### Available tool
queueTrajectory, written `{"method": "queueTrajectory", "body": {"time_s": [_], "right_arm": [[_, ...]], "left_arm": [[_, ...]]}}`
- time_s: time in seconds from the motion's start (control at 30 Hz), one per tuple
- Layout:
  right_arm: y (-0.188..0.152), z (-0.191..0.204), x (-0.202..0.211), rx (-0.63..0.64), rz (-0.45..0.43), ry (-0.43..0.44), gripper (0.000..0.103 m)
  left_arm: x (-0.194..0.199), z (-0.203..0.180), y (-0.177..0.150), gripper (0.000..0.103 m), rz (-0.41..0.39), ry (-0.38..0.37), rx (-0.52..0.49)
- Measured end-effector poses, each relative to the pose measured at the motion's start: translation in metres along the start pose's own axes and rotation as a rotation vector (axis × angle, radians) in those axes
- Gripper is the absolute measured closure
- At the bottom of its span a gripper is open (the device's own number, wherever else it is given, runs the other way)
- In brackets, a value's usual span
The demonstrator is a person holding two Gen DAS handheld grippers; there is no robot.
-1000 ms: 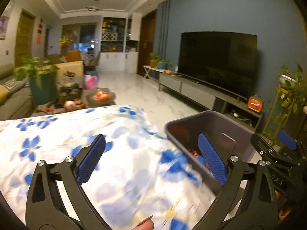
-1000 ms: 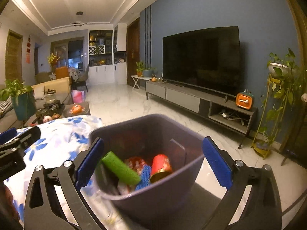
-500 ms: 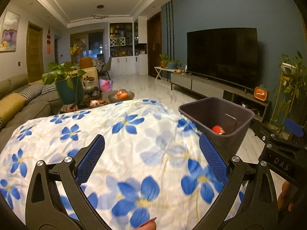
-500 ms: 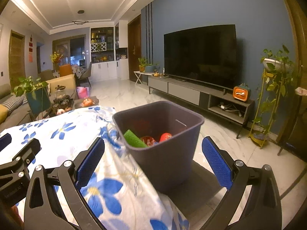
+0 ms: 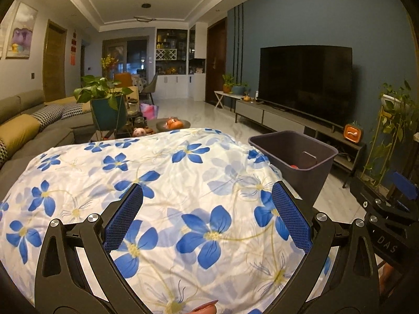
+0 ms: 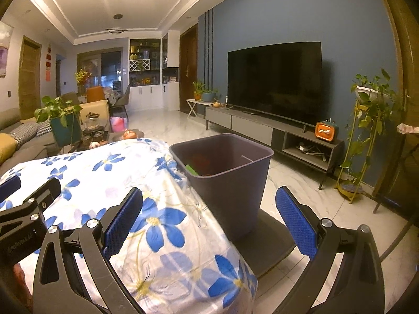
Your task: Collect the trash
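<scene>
Open bench, bin at its right edge

Flowered cloth (image 5: 183, 183) lies bare mid-frame; grey bin (image 6: 230, 183) blocks the right, floor (image 6: 314, 204) beyond stays open.

Left gripper (image 5: 207, 217): jaws spread wide, nothing between the blue pads.
Right gripper (image 6: 209, 217): jaws spread wide, empty.
Fingertip (image 5: 205, 309): visible beneath the left jaws.

**Cloth-covered table and the bin beside it**

A white cloth with blue flowers (image 5: 162, 183) covered the table, lying bare. To its right, on a dark mat (image 6: 272, 231) over the marble floor (image 6: 309, 198), stood the grey bin (image 6: 230, 183), touching the cloth's edge.
</scene>
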State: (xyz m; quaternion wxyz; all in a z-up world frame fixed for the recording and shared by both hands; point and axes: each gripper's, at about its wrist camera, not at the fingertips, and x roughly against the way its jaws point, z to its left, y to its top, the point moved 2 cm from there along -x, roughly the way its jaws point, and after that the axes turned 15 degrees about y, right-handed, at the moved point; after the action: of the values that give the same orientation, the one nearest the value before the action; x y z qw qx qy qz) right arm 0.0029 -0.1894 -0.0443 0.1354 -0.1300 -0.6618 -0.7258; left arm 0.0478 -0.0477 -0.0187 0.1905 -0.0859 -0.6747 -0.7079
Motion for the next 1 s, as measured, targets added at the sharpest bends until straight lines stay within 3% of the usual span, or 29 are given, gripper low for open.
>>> {"method": "queueTrajectory", "body": {"time_s": [1.0], "right_arm": [[-0.004, 0.016, 0.019, 0.027, -0.046, 0.038, 0.006]], "left_arm": [[0.023, 0.018, -0.001, 0.006, -0.025, 0.025, 0.049]]}}
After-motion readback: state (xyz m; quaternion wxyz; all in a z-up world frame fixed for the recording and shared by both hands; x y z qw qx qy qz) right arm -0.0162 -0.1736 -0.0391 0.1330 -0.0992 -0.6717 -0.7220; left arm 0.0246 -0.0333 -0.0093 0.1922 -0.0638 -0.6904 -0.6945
